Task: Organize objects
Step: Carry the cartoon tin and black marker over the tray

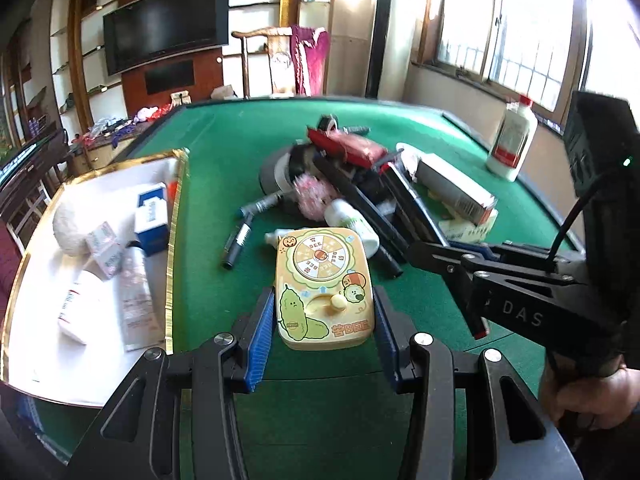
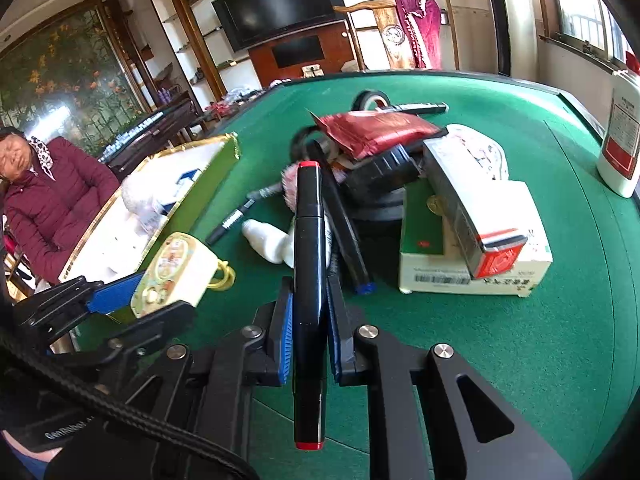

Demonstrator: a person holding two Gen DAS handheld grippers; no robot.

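Observation:
My left gripper [image 1: 323,295] is shut on a cream toy box [image 1: 324,280] with a spinner wheel and a pickle cartoon; its blue pads press both sides. In the right wrist view the toy box [image 2: 176,268] hangs above the green table beside the tray. My right gripper [image 2: 309,282] is shut on a black marker [image 2: 308,240] with red ends, which stands along the fingers. From the left wrist view the right gripper [image 1: 436,254] reaches in from the right, the marker's red tip [image 1: 480,333] pointing down.
A gold-rimmed white tray [image 1: 172,240] at the left holds several small boxes and a tube. A heap with a red pouch [image 2: 376,132], tape roll, pens and boxes [image 2: 476,264] fills the table's middle. A white bottle [image 2: 622,132] stands far right. A seated person [image 2: 52,200] is left.

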